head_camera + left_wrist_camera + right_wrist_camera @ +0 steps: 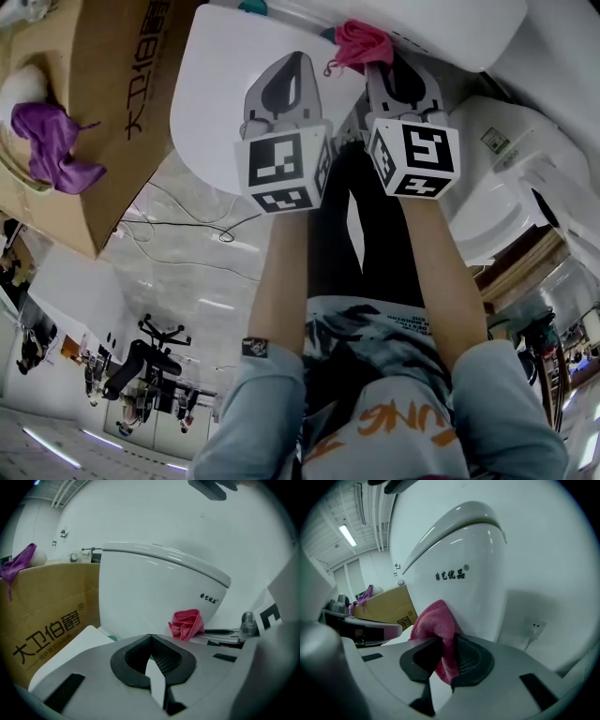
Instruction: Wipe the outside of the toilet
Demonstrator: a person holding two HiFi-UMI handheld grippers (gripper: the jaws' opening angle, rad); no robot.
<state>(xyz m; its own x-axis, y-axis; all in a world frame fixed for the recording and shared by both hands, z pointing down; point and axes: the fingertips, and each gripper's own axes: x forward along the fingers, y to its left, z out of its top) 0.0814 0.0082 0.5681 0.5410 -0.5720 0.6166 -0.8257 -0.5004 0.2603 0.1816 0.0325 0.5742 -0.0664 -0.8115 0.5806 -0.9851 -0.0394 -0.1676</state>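
Right gripper pinches pink cloth against toilet near box marked 大卫伯爵.

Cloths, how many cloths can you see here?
2. A pink cloth is pinched in the right gripper, touching the toilet. A purple cloth lies on top of the cardboard box. More could be hidden inside the box.

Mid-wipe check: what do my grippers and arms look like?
The left gripper and right gripper are grey and tapered, with black textured lining inside the jaws. Each carries a white cube with black square markers. Light blue sleeves end above the elbows.
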